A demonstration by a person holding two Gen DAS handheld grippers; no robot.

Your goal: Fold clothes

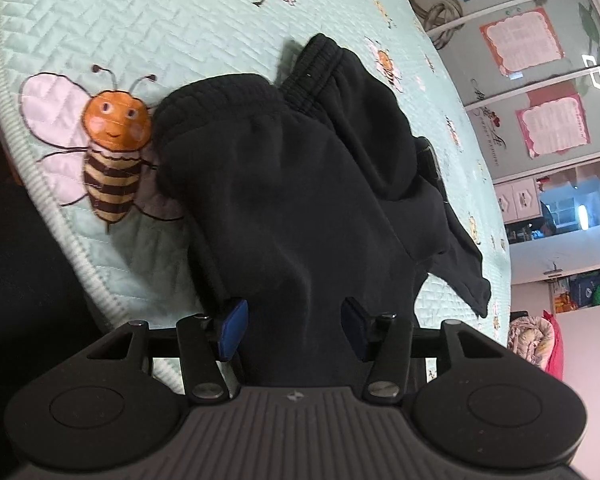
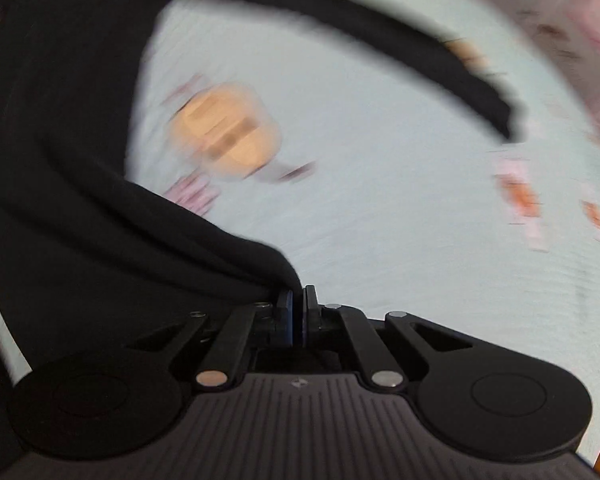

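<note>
Black fleece trousers (image 1: pixel 300 168) lie bunched on a mint quilted bedspread (image 1: pixel 148 16), the elastic waistband (image 1: pixel 316 68) at the far end. My left gripper (image 1: pixel 294 328) is over their near end. A thick gather of the cloth rises between its blue pads (image 1: pixel 233 330) and fills the gap; the jaws are shut on it. In the blurred right wrist view, the trousers (image 2: pixel 60 168) sweep along the left and top. Folds of the cloth run down to my right gripper (image 2: pixel 299 292), whose jaws are shut on a corner of it.
A large stitched bee (image 1: pixel 112 148) lies on the spread just left of the trousers, close to the bed's ribbed edge (image 1: pixel 80 256). Glass doors with pink notices (image 1: pixel 540 84) stand beyond the bed on the right. A blurred orange bee patch (image 2: pixel 224 132) shows on the spread.
</note>
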